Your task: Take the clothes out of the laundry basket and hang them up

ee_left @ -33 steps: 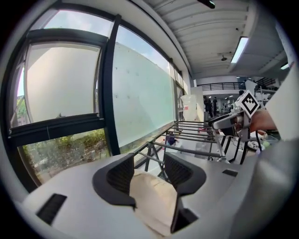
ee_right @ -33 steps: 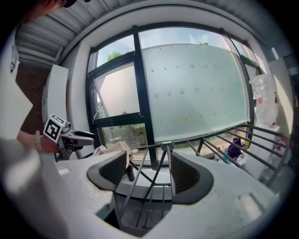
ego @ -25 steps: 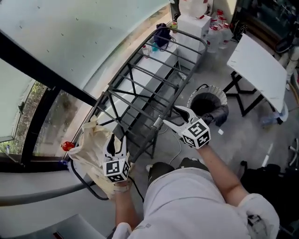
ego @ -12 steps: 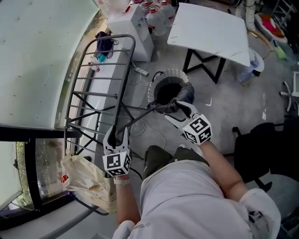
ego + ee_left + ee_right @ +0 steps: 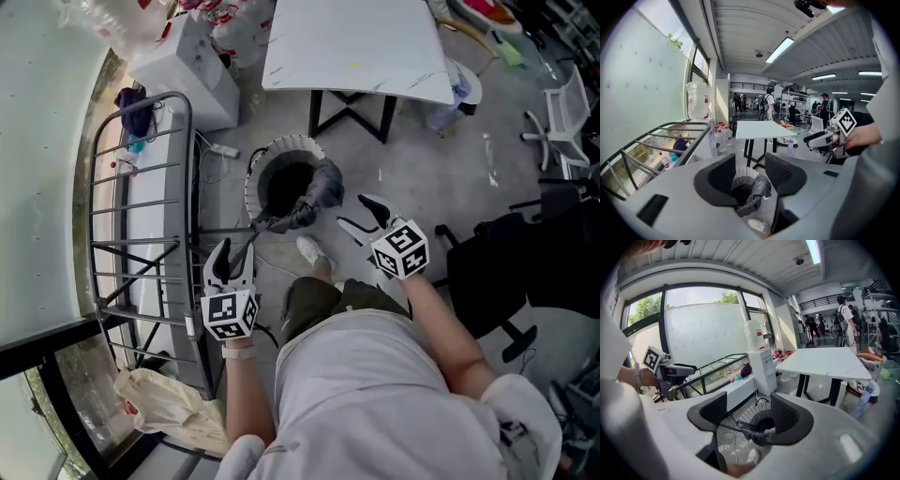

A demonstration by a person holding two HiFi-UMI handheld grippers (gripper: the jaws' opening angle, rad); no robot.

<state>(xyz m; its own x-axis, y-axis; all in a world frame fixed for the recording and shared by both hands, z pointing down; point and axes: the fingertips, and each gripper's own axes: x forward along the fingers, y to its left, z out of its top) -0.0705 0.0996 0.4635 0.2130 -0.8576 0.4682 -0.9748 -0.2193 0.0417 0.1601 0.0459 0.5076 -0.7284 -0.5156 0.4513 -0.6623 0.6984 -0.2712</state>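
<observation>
A round white slatted laundry basket [image 5: 272, 150] stands on the floor with a grey garment [image 5: 317, 190] draped over its near rim. My left gripper [image 5: 234, 253] is open and empty, just short of the basket's near left side. To the garment's right, my right gripper [image 5: 362, 214] is also open and holds nothing. Between the left gripper's [image 5: 750, 171] jaws, the basket [image 5: 744, 173] and garment [image 5: 758, 192] show farther off. The right gripper [image 5: 749, 411] view frames the basket [image 5: 757, 417] and garment [image 5: 758, 435] the same way. The metal drying rack [image 5: 141, 225] stands on the left.
A white table [image 5: 352, 42] stands beyond the basket, with a white appliance [image 5: 183, 70] and bottles beside it. A black chair [image 5: 525, 272] is at the right. A beige bag [image 5: 159, 408] lies under the rack's near end. A cable and the person's shoe [image 5: 311, 251] lie near the basket.
The view has swung from the window and rack end to the basket. Both grippers moved away from the beige bag and rack, toward the basket. Their jaws stayed open.
</observation>
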